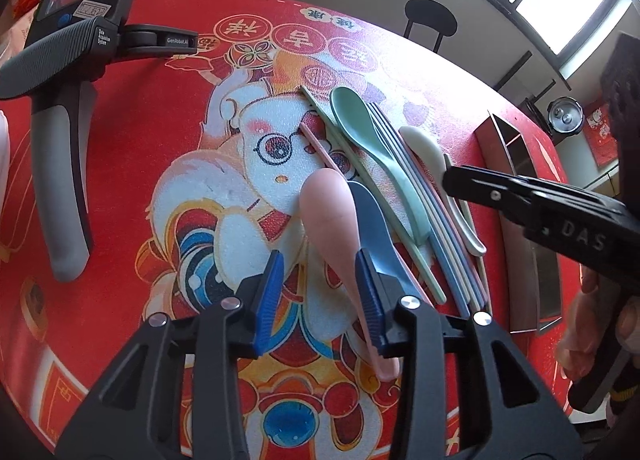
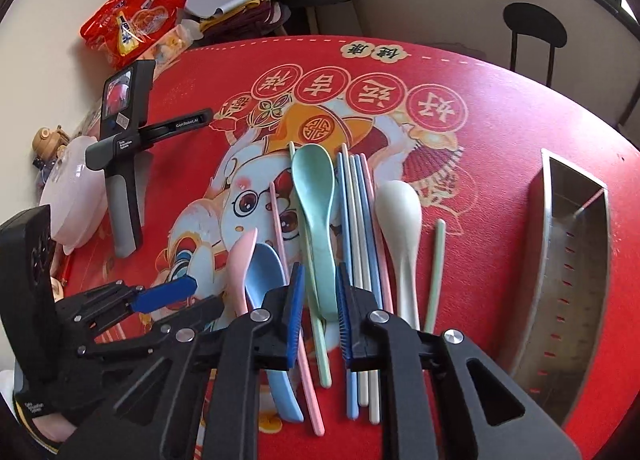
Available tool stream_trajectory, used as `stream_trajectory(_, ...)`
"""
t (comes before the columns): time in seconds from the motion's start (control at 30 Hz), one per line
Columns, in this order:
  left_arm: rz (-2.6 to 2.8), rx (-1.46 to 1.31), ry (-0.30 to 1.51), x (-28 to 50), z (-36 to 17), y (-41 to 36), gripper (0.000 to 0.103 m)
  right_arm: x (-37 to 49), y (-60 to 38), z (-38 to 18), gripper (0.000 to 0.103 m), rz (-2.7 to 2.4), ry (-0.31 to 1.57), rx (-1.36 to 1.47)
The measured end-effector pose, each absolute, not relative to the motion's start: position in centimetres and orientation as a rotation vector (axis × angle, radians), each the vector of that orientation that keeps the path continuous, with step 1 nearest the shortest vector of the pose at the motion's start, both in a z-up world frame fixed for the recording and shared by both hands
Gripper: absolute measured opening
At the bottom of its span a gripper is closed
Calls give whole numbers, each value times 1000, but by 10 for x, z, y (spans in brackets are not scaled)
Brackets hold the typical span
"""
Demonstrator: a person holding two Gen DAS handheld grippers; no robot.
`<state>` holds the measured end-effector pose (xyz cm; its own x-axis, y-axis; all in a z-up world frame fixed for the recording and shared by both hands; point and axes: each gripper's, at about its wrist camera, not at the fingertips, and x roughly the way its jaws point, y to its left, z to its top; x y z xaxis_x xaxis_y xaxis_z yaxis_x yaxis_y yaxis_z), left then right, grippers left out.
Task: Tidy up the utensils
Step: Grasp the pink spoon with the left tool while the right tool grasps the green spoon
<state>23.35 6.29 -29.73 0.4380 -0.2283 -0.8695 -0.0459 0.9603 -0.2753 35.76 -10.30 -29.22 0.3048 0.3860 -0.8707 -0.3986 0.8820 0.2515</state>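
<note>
Utensils, mixed lot, pastel plastic, lying side by side on a red printed table mat with a cartoon figure at its centre.

- Pink spoon: bowl at twelve o'clock of the left gripper, handle running down between its blue pads. The right pad touches the handle; the left pad stands clear, so the fingers are narrowed around it, not clamped.
- Blue spoon: just beside the pink one, at its three o'clock in the left wrist view.
- Green spoon: bowl up at twelve o'clock in the right wrist view, handle passing between the pads of the right gripper. Those fingers are drawn in narrow on the handle and appear to press it from both sides.
- Chopsticks: a bundle of blue, white and pink sticks at three o'clock of the green spoon, touching one another. One pink stick lies apart at its nine o'clock; one green stick lies alone at three o'clock of the white spoon.
- White spoon: between the bundle and the lone green stick.

Container: steel holder, lying on its side at three o'clock of the mat, open mouth showing perforated walls. Nothing visible inside.

Other: a spare handheld gripper device at nine o'clock on the mat.
</note>
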Motion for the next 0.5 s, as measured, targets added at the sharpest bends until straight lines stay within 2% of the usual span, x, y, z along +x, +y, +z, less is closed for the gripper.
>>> stream_trajectory(0.5, -132, -280, 1111, 233, -299, 66, 37, 395, -83, -335, 14, 535, 1282, 68)
